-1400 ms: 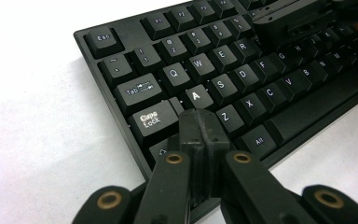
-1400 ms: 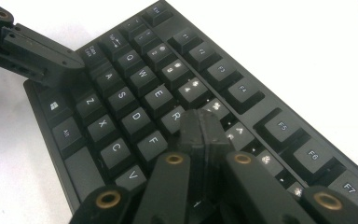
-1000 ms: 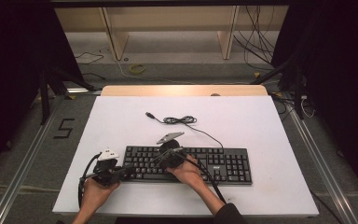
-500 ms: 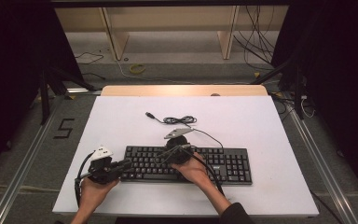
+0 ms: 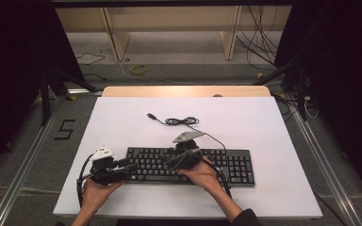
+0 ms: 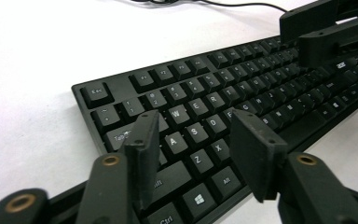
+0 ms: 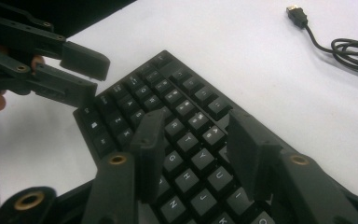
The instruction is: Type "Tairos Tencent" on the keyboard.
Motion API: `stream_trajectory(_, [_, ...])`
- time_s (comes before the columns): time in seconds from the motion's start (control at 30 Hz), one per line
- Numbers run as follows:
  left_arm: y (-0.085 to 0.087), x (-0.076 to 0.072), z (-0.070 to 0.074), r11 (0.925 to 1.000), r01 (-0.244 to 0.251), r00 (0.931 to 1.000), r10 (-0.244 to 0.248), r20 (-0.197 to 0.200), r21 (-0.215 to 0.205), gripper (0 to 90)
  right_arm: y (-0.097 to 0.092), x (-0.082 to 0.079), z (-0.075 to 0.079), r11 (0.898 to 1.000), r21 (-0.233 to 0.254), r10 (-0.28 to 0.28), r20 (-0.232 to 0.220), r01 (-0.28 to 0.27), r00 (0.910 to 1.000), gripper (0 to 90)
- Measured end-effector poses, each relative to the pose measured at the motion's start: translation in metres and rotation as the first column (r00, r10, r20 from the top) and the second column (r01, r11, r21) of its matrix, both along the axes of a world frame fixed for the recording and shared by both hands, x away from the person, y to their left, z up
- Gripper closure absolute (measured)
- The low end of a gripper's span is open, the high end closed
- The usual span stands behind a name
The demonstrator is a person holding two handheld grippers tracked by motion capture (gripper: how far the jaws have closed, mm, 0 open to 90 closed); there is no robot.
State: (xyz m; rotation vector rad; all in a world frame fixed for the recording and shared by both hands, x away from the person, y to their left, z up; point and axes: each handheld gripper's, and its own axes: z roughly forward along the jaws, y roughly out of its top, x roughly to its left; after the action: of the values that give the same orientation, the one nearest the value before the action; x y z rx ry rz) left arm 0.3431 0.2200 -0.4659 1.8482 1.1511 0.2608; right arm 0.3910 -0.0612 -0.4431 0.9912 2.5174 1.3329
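Keyboard: black keyboard lies flat on the white desk, directly under both grippers, its long side running across in front of the person.
Left gripper: left gripper sits at the keyboard's left end in the high view; its jaws have just been opening and now stand well apart, with no key or edge pinched between the pads.
Under the left gripper: in the left gripper view the letter keys A, S, Z and X show in the gap between its jaws, the Tab key just beside one pad.
Right gripper: right gripper hovers over the middle of the keyboard, at in the high view; its jaws have also just been opening, and they hold nothing.
Under the right gripper: keys such as G, H, Y and U lie below the gap.
Between the grippers: the two tips are near each other over the keyboard's left half, not touching.
Cable: keyboard cable lies coiled on the desk beyond the right gripper, its plug free on the surface.
Hands: left hand and right hand each hold a gripper from the near edge.
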Motion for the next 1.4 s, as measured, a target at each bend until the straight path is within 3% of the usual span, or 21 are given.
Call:
stream_trajectory(0.17, [-0.002,0.001,-0.001,0.9999,0.01,0.9999,-0.01,-0.003,-0.001,46.0,-0.007,-0.006,0.002,1.0,0.01,-0.009,0.002,0.009,1.0,48.7])
stream_trajectory(0.43, [-0.003,0.005,-0.002,0.9998,0.015,0.9999,-0.016,-0.006,-0.011,39.1,-0.021,-0.013,0.0,0.999,0.041,-0.024,0.011,0.023,0.9997,45.2])
stream_trajectory(1.03, [-0.006,0.015,-0.004,1.0,0.006,0.9999,-0.005,-0.009,0.005,38.4,-0.041,-0.027,-0.001,0.996,0.074,-0.045,0.03,0.042,0.9985,40.0])
stream_trajectory(1.23, [-0.007,0.018,-0.004,0.9999,0.01,0.9999,-0.01,-0.012,0.013,41.6,-0.045,-0.028,-0.003,0.996,0.072,-0.055,0.031,0.052,0.998,38.2])
stream_trajectory(1.4, [-0.008,0.02,-0.006,0.9988,0.032,0.9992,-0.031,-0.025,0.038,56.2,-0.046,-0.029,-0.002,0.996,0.072,-0.059,0.034,0.056,0.9977,36.8])
